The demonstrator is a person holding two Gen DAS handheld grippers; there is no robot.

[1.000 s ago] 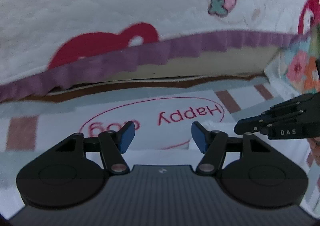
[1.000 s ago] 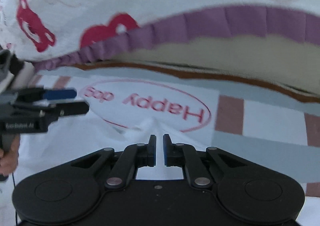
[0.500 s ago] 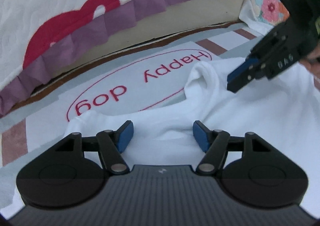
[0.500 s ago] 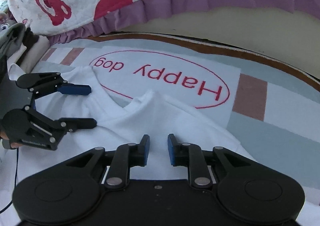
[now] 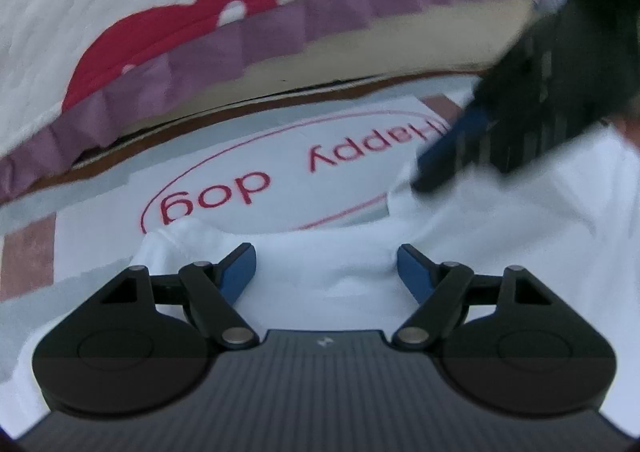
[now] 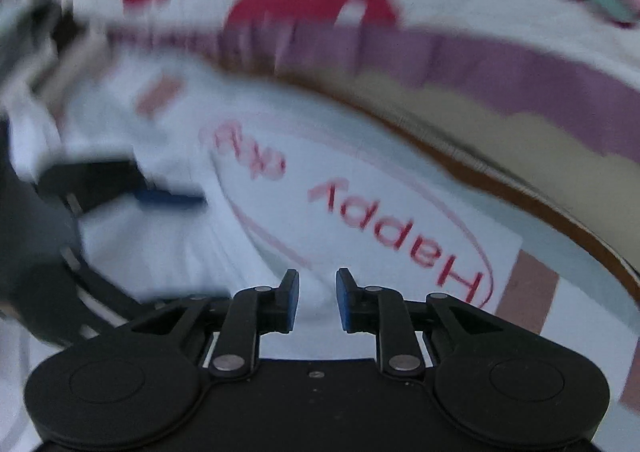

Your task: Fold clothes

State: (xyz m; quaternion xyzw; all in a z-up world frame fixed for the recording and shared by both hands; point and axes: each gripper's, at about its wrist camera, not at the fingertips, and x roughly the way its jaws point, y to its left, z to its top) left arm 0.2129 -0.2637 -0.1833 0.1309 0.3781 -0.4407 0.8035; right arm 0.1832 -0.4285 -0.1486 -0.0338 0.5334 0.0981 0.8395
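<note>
Here, soft white cloth (image 5: 320,264) is spread on the "Happy dog" mat (image 5: 280,156) between the left tongs (image 5: 326,266), held wide apart and grasping nothing. Only the sharper left view shows the quilt's pleated purple frill (image 5: 280,24). In the blurred right view, the right tongs (image 6: 317,298) stand partly parted over a cloth ridge, nothing clamped.

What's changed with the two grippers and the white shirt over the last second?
The right gripper opened wider and let go of the white shirt, which now lies on the mat. The left gripper stayed wide open over it, holding nothing.
</note>
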